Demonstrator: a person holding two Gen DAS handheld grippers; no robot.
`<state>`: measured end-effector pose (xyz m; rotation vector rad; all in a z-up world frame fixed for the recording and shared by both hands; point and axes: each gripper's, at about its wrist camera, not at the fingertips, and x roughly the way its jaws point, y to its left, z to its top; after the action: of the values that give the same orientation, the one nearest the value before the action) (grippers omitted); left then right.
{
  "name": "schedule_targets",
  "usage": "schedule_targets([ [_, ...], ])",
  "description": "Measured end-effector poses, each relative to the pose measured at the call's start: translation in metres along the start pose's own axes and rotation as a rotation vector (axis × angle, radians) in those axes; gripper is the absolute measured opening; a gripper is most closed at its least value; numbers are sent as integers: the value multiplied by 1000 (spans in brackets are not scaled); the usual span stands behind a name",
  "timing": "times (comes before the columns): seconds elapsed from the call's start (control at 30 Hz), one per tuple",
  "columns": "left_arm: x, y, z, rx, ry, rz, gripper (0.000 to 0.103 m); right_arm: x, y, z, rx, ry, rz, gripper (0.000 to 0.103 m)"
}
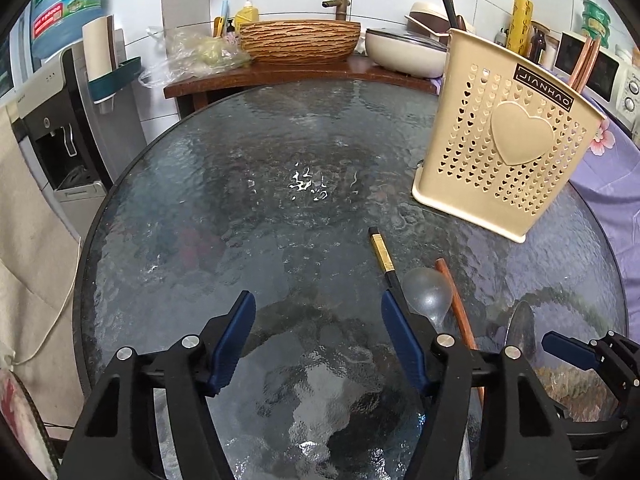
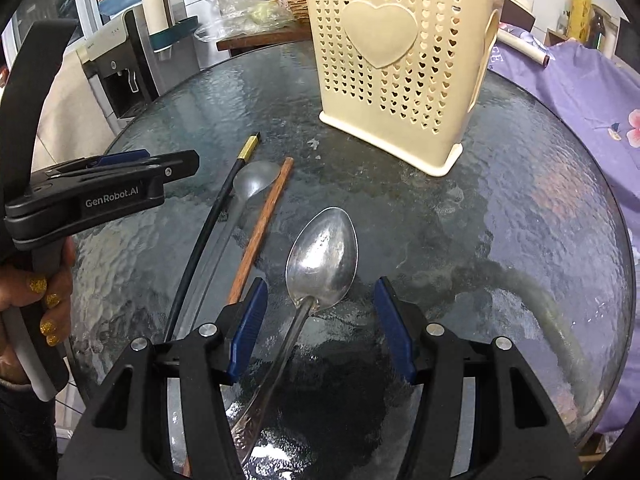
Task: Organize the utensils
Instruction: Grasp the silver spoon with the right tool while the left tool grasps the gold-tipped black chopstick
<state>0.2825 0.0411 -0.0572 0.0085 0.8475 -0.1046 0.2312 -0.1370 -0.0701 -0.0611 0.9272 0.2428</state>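
Right gripper (image 2: 320, 304) spread wide — metal spoon (image 2: 322, 258) flat on glass table (image 2: 500, 208), neck between the fingers, touching neither. Left gripper (image 1: 318, 326) also spread, over bare glass — black chopstick (image 1: 383, 254) just beyond right fingertip. Beige holder (image 2: 400, 60) upright further ahead.

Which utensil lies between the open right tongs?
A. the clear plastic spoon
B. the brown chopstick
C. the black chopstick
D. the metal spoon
D: in the right wrist view the metal spoon has its handle running back between the fingers of the open right tongs, while the other utensils lie off to the left.
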Motion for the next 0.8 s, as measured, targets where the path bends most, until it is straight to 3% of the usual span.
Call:
schedule_targets([
  [0.23, 7, -2, 3, 0, 11, 5, 60, 6, 3, 5, -18, -15, -43, 51],
  [0.4, 13, -7, 10, -7, 17, -7, 60, 6, 4, 7, -38, -16, -33, 40],
  [0.8, 42, -25, 37, 45, 69, 57, 60, 6, 2, 6, -47, -16, -23, 39],
])
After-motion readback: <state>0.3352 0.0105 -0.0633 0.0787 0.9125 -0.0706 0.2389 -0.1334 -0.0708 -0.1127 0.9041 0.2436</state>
